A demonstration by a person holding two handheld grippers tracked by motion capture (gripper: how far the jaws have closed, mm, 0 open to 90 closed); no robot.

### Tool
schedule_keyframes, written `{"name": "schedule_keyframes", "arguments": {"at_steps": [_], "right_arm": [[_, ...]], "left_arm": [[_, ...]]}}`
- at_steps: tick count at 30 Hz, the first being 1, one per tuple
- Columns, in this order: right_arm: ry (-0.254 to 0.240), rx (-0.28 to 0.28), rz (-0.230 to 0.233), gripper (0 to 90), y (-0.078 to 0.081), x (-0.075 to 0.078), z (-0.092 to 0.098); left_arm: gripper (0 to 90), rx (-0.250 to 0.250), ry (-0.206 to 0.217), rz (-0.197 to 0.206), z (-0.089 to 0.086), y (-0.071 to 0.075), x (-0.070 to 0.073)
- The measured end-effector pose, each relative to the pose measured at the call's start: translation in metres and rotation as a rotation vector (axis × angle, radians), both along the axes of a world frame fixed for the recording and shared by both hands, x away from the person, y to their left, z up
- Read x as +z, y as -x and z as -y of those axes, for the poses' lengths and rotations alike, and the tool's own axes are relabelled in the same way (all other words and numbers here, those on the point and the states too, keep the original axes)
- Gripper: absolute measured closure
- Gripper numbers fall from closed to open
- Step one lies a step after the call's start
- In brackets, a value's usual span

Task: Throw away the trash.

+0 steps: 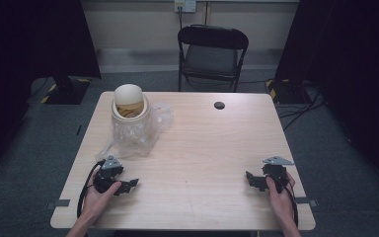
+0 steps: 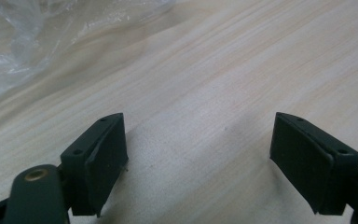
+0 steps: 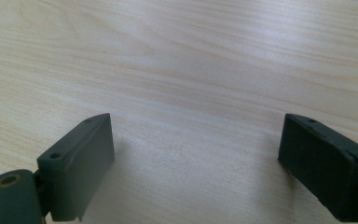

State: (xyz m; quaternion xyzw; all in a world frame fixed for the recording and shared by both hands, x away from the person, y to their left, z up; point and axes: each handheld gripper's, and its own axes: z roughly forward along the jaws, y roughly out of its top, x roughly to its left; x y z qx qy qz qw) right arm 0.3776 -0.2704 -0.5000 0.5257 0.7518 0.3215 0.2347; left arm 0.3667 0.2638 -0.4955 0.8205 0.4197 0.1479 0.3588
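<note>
Pale wood desk [image 1: 197,148] in high view: left hand-held gripper [image 1: 128,185] low at front-left, right hand-held gripper [image 1: 250,178] at front-right, both w/ jaws apart, nothing btwn them. Clear plastic bag [image 1: 135,131] w/ a cream round-lidded jar [image 1: 128,101] inside stands at back-left, near left gripper but apart. Left gripper view: jaws spread over bare wood, crumpled bag [image 2: 32,42] at top-left, not touched. Right gripper view: jaws wide apart, bare desk [image 3: 191,93] btwn.
</note>
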Motion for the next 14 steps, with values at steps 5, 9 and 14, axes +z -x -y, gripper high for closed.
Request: {"name": "schedule_keyframes", "arguments": {"at_steps": [5, 9, 14], "right_arm": [[0.0, 0.001, -0.001, 9.6, 0.0, 0.0, 0.0], [0.0, 0.001, -0.001, 9.6, 0.0, 0.0, 0.0], [0.0, 0.001, -0.001, 9.6, 0.0, 0.0, 0.0]], "left_arm": [[12.9, 0.018, -0.023, 0.057, 0.0065, 0.0021, -0.0062], [12.5, 0.021, -0.03, 0.062, 0.0066, 0.0021, -0.006], [12.5, 0.021, -0.028, 0.06, 0.0068, 0.0022, -0.0061]]}}
